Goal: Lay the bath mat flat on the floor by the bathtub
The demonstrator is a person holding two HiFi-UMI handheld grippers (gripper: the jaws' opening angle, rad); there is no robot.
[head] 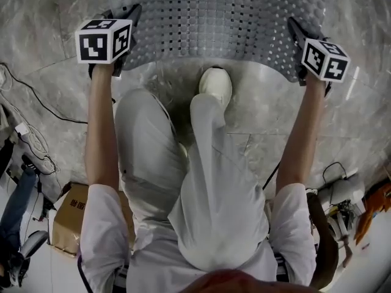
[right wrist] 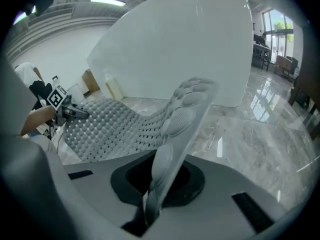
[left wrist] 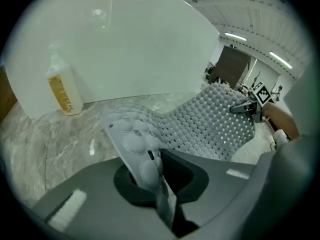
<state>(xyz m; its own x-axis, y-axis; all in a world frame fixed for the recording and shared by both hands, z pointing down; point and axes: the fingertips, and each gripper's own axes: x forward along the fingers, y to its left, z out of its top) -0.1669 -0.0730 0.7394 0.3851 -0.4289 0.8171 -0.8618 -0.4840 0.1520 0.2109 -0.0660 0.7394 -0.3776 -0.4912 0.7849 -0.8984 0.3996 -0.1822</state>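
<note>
A grey rubber bath mat (head: 214, 20) with bumps and small holes hangs stretched between my two grippers, above the marble floor (head: 256, 102). My left gripper (head: 119, 38) is shut on the mat's left near corner (left wrist: 142, 159). My right gripper (head: 300, 47) is shut on the right near corner (right wrist: 167, 154). The mat sags in the middle and curves away toward the white bathtub (left wrist: 125, 44). In the left gripper view the right gripper (left wrist: 245, 108) shows at the mat's far side; in the right gripper view the left gripper (right wrist: 67, 111) shows likewise.
A pale bottle with a yellow label (left wrist: 62, 86) stands on the floor against the tub. The person's leg and white shoe (head: 215, 84) are just under the mat's near edge. Cables (head: 36, 102), a cardboard box (head: 67, 215) and gear lie at the sides behind.
</note>
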